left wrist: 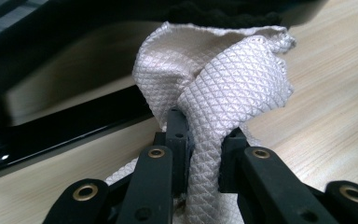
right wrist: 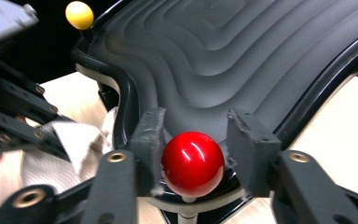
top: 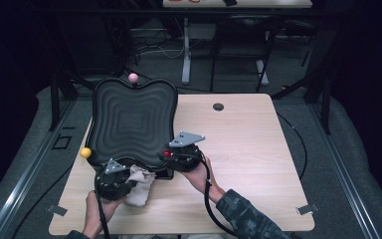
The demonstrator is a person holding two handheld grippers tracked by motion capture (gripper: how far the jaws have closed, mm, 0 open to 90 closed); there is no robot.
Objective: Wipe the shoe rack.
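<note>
A black tray (top: 129,119) with rippled steps lies at the table's left, with a ball on a stem at its corners: pink (top: 133,77) far, yellow (top: 85,152) near left, red (top: 168,153) near right. My right gripper (top: 171,154) is at that near right corner. Its jaws (right wrist: 193,125) are shut on the red ball (right wrist: 192,163), with the tray's surface (right wrist: 242,56) and the yellow ball (right wrist: 79,15) beyond. My left gripper (top: 129,179) sits at the tray's near edge, shut (left wrist: 204,135) on a bunched white quilted cloth (left wrist: 233,74) that rests on the wood (top: 140,189) beside the tray's rim (left wrist: 74,126).
The light wooden table (top: 238,149) has a round cable hole (top: 218,106) near its far edge and tape tabs at its near corners (top: 306,209). Bare wood stretches right of the tray. Dark floor, cables and frame legs surround the table; another desk (top: 238,4) stands behind.
</note>
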